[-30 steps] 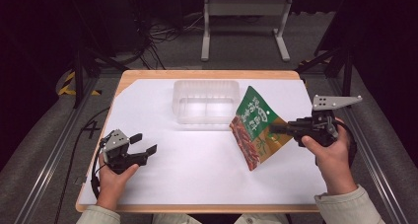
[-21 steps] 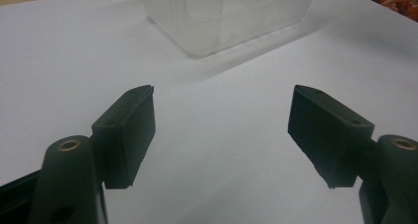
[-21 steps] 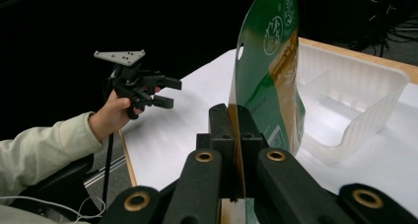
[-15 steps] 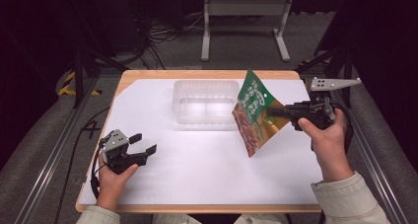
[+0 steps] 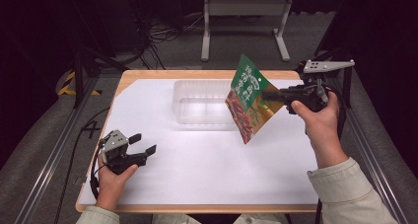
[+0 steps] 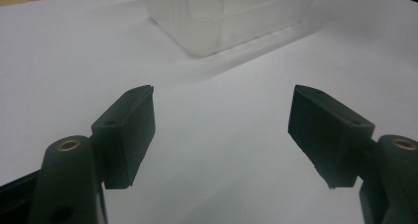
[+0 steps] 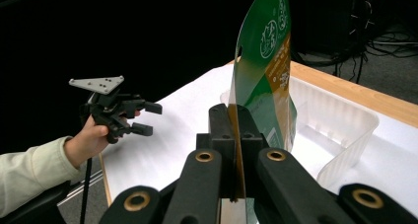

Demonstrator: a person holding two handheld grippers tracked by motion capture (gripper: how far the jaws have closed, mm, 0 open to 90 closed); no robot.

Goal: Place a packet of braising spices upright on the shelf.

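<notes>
Up and away from the white tabletop (image 5: pixel 207 169) compared with a second ago: green and orange printed snack pouch (image 5: pixel 249 98) lifted higher and carried further toward the far right corner, now hanging tilted in the air just beside the right end of the clear plastic tray (image 5: pixel 199 103). Right tongs (image 5: pixel 270 94) clamped tight on the pouch's edge, jaws pressed flat together around it. Left tongs (image 5: pixel 144 144) parked in the same spot near the front left of the tabletop, jaws spread wide, nothing between them.

From the high view: pouch face with red print at its lower end, clear of the surface. From the right gripper view: pouch (image 7: pixel 263 81) seen edge-on, standing tall out of the closed tongs (image 7: pixel 235 120), tray (image 7: pixel 340 120) behind it, left tongs (image 7: pixel 148 118) across the tabletop. From the left gripper view: bare tabletop between wide-set tongs (image 6: pixel 222 128), tray corner (image 6: pixel 222 21) beyond.
</notes>
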